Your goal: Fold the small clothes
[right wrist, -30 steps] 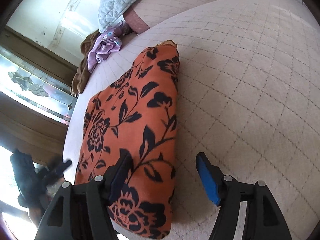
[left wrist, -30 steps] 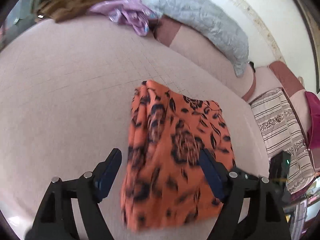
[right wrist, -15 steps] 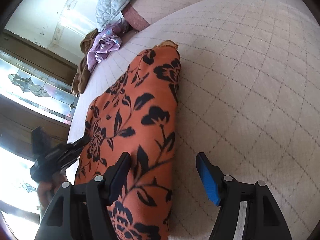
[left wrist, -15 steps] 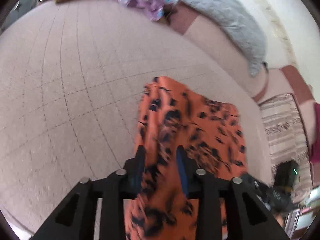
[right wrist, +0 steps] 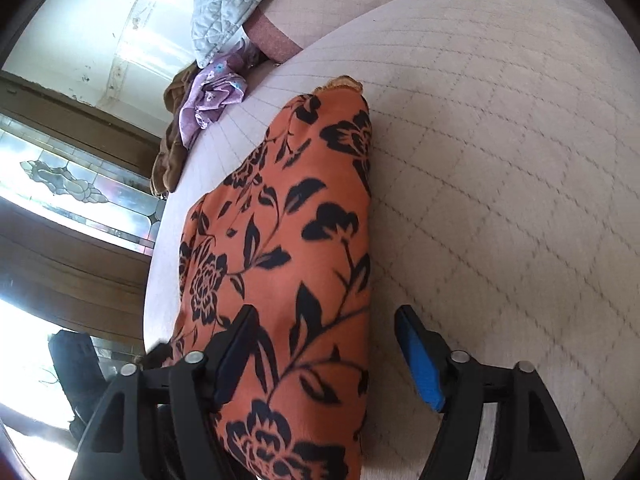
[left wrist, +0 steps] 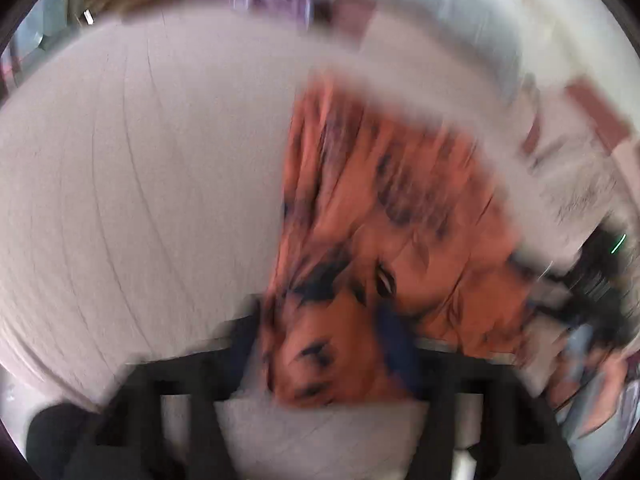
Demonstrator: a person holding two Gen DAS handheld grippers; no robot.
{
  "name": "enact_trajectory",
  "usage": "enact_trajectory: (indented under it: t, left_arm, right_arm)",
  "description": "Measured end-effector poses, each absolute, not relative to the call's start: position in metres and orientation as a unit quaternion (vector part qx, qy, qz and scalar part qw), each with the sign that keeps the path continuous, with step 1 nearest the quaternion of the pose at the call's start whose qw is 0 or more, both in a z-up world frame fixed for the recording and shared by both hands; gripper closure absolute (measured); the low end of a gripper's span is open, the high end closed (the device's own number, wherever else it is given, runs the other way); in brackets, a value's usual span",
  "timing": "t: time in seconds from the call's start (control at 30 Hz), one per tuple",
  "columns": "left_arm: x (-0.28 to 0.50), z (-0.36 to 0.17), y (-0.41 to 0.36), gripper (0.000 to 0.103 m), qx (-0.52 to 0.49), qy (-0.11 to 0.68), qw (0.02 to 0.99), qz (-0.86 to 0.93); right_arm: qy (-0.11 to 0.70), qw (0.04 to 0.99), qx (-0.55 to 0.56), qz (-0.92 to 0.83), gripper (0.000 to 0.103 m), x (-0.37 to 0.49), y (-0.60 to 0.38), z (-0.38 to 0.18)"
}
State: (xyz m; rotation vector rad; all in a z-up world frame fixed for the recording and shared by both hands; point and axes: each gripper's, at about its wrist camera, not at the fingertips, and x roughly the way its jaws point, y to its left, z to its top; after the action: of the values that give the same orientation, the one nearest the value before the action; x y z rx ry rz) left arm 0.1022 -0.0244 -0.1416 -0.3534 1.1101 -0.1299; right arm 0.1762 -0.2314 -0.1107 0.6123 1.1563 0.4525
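An orange garment with a black floral print (right wrist: 304,248) lies on a quilted pale pink bed (right wrist: 500,152), folded into a long strip.

In the blurred left wrist view, the left hand-held gripper (left wrist: 320,340) has its jaws drawn in partway, and a bunched near end of the orange garment (left wrist: 340,320) sits between its fingers, seemingly pinched and lifted clear of the quilt; the blur hides the contact.

The right hand-held gripper (right wrist: 324,352) stands wide, its jaws opening. The near end of the cloth passes between them, closer to the left finger (right wrist: 236,344), while the blue-padded right finger (right wrist: 420,360) is apart from the cloth, over bare quilt.

A purple cloth (right wrist: 212,96), a brown cloth (right wrist: 168,152) and a grey-blue pillow (right wrist: 224,4) lie at the far end.
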Motion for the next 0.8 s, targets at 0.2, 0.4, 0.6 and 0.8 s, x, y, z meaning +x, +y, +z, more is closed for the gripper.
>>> enact_trajectory:
  t: [0.2,0.4,0.6,0.8]
  left_arm:
    - [0.094,-0.117,-0.024,0.061,-0.166,0.507,0.844,-0.052]
    - [0.097,-0.098,-0.024,0.046,-0.147,0.49,0.858,-0.045]
    - [0.113,-0.085,-0.032,0.037,-0.117,0.477,0.871,-0.027]
    - [0.125,-0.077,-0.035,0.036,-0.103,0.47,0.876,-0.03]
  right_arm:
    - [0.537,0.769,0.272,0.214,0.028,0.168,-0.227,-0.109]
    - [0.532,0.772,0.284,0.202,0.028,0.162,-0.235,-0.106]
    - [0.537,0.767,0.288,0.2,0.028,0.162,-0.236,-0.11]
    - [0.536,0.768,0.286,0.201,0.028,0.168,-0.234,-0.109]
